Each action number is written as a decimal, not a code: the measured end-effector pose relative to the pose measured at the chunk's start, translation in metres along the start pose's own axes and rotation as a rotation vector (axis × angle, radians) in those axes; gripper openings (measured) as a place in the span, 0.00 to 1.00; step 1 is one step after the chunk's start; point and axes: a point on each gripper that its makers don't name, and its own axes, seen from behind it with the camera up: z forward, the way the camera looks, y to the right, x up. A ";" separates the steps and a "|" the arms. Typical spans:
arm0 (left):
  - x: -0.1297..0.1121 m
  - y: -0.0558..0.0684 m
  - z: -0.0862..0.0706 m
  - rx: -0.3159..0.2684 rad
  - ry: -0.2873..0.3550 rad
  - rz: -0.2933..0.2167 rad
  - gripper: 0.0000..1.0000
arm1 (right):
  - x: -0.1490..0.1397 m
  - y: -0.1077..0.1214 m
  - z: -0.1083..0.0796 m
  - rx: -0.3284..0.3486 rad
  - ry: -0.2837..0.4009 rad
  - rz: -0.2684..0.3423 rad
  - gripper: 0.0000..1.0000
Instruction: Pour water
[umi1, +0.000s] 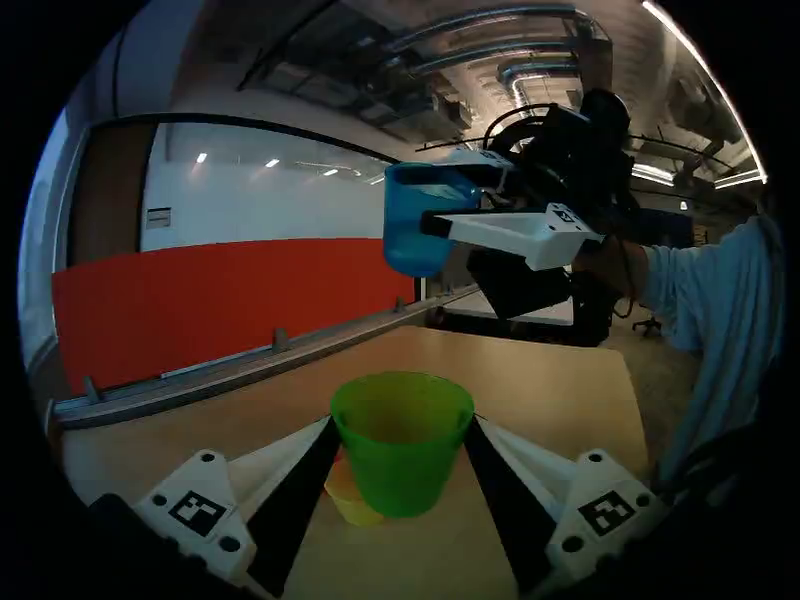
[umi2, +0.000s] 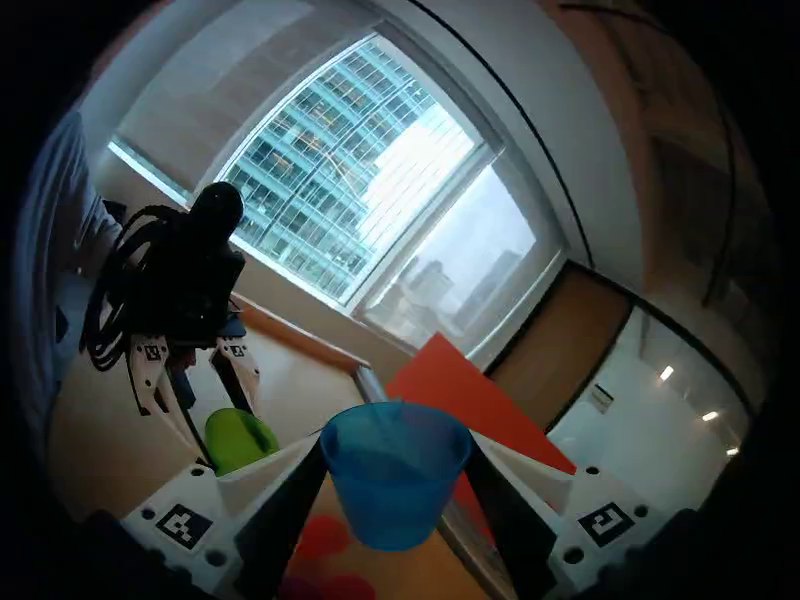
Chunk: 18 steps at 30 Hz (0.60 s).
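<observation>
My left gripper (umi1: 402, 462) is shut on a green cup (umi1: 402, 440), held upright just above the wooden table (umi1: 560, 390). A yellow cup (umi1: 352, 492) peeks out behind the green one at its lower left. My right gripper (umi1: 440, 215) hangs higher up, shut on a blue cup (umi1: 418, 220) that is tilted slightly. In the right gripper view, the right gripper (umi2: 395, 490) clamps the blue cup (umi2: 395, 485), and the left gripper (umi2: 200, 395) with the green cup (umi2: 238, 438) sits lower to the left.
An orange wall panel (umi1: 220, 300) and a metal rail (umi1: 260, 355) run along the table's far edge. A person's light blue sleeve (umi1: 720, 300) is at the right. Red round shapes (umi2: 325, 560) lie on the table below the blue cup. Large windows (umi2: 380, 170) stand beyond.
</observation>
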 end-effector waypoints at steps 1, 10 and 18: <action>0.001 0.001 0.001 -0.002 0.001 0.000 0.86 | 0.001 0.000 0.001 0.000 0.000 -0.010 0.92; 0.004 0.004 0.006 -0.014 0.004 0.003 0.86 | 0.007 0.003 0.011 0.005 -0.009 -0.113 0.92; 0.008 0.002 0.011 -0.014 0.006 0.000 0.86 | 0.014 0.010 0.021 -0.007 -0.016 -0.210 0.92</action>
